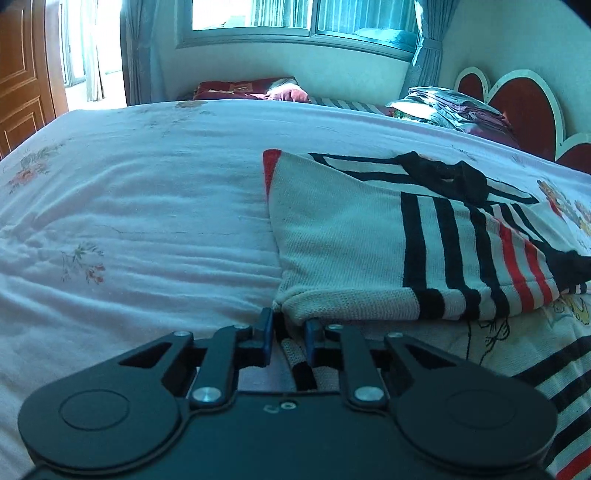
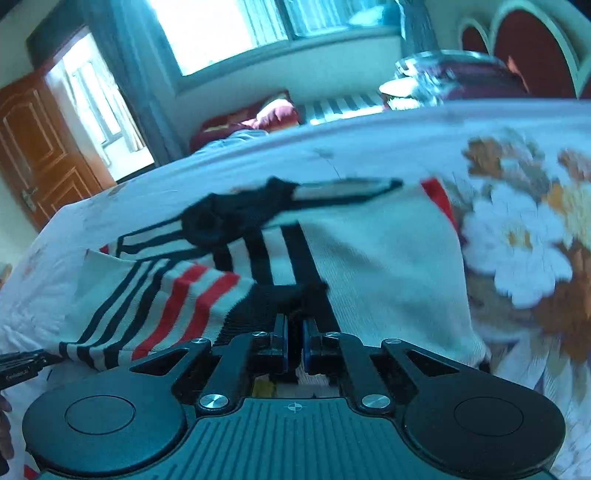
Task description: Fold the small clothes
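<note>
A small white knit sweater (image 1: pixel 332 236) with black and red stripes lies on the bed, partly folded over itself. My left gripper (image 1: pixel 289 325) is shut on the sweater's near left corner; knit fabric runs between its blue pads. In the right wrist view the same sweater (image 2: pixel 384 258) spreads ahead, its striped sleeve (image 2: pixel 177 295) folded across to the left. My right gripper (image 2: pixel 294 334) is shut on the dark edge of the sweater, with cloth pinched between its pads.
The bed wears a pale floral sheet (image 1: pixel 129 206). A big-flowered cover (image 2: pixel 517 236) lies right of the sweater. Folded bedding (image 1: pixel 450 107) sits by the red heart-shaped headboard (image 1: pixel 524 103). A window (image 1: pixel 295 18) is behind, a wooden door (image 1: pixel 18 85) to the left.
</note>
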